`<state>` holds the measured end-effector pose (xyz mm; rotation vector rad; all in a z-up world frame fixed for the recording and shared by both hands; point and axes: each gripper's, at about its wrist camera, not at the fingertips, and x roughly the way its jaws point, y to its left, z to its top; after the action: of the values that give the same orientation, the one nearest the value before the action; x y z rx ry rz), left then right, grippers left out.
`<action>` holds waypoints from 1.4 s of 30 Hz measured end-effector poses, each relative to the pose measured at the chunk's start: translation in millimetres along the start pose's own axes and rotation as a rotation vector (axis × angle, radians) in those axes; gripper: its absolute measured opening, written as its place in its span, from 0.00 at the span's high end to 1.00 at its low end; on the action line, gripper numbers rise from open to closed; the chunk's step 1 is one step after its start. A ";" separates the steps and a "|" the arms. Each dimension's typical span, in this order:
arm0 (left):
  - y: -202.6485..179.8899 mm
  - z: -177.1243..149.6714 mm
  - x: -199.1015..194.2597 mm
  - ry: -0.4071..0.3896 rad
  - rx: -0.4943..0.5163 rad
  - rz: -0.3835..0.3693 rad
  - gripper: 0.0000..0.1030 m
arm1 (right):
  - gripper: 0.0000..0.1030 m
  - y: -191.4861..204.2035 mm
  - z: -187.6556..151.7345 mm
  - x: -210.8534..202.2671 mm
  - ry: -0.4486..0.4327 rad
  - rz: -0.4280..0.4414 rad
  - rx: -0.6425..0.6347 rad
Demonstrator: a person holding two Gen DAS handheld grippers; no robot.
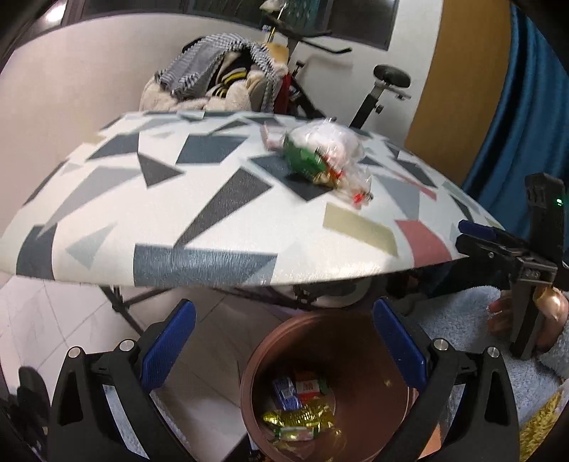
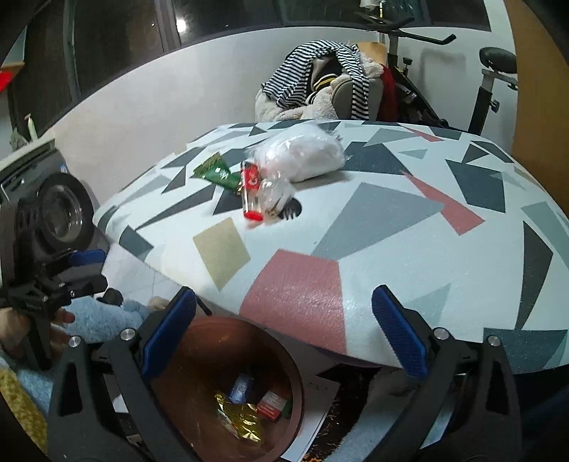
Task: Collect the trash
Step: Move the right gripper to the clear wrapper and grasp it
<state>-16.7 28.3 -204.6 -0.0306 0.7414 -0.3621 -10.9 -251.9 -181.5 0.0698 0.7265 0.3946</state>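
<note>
**Bright indoor light, smeared left view, heavy fisheye bend**

Even indoor light, no hard shadows. Left wrist view is motion-blurred: the patterned tabletop [image 1: 199, 199] ahead of the fingers smears, and so does the trash pile [image 1: 320, 156]. Right view is sharper. A lamp glints in the dark window [image 2: 181, 25] far ahead, up left. Both pictures bow strongly, with black vignette at the corners.

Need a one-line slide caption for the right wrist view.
Open right gripper above the brown bin of wrappers; green wrapper and clear bag remain on patterned table.
</note>
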 end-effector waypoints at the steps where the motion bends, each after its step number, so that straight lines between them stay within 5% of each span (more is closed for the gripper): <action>1: -1.2 1.3 -2.0 -0.014 0.008 0.004 0.05 | 0.05 -1.7 1.0 -0.3 0.001 0.006 0.008; 5: -4.3 8.8 -11.3 -0.062 0.041 0.046 0.05 | 0.05 -7.1 7.2 1.8 0.044 0.028 -0.011; 12: 10.1 28.5 -7.2 -0.028 0.009 0.018 0.05 | 0.06 -12.2 24.5 17.5 0.104 -0.037 -0.029; 15: 16.8 40.2 -2.6 -0.018 -0.015 0.017 0.06 | 0.08 -13.4 35.4 25.1 0.097 -0.002 -0.024; 17: 21.0 48.1 2.8 -0.001 -0.037 0.005 0.06 | 0.35 -14.6 43.3 32.1 0.101 0.016 -0.019; 22: 25.5 68.9 15.2 0.015 -0.086 -0.055 0.06 | 0.54 -14.9 66.3 55.5 0.103 0.084 0.035; 28: 26.3 91.3 31.6 0.029 -0.135 -0.084 0.28 | 0.54 -8.6 86.7 91.9 0.115 0.127 0.106; 34: 37.2 105.9 46.1 0.045 -0.252 -0.166 0.29 | 0.58 -13.7 91.9 118.2 0.164 0.139 0.181; 42: 48.0 119.4 68.5 0.046 -0.436 -0.259 0.34 | 0.72 -13.5 94.9 93.9 0.079 0.082 0.121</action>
<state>124.2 38.6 -168.6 -0.5345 0.8538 -0.4427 119.7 -222.2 -172.5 0.1997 0.8269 0.4331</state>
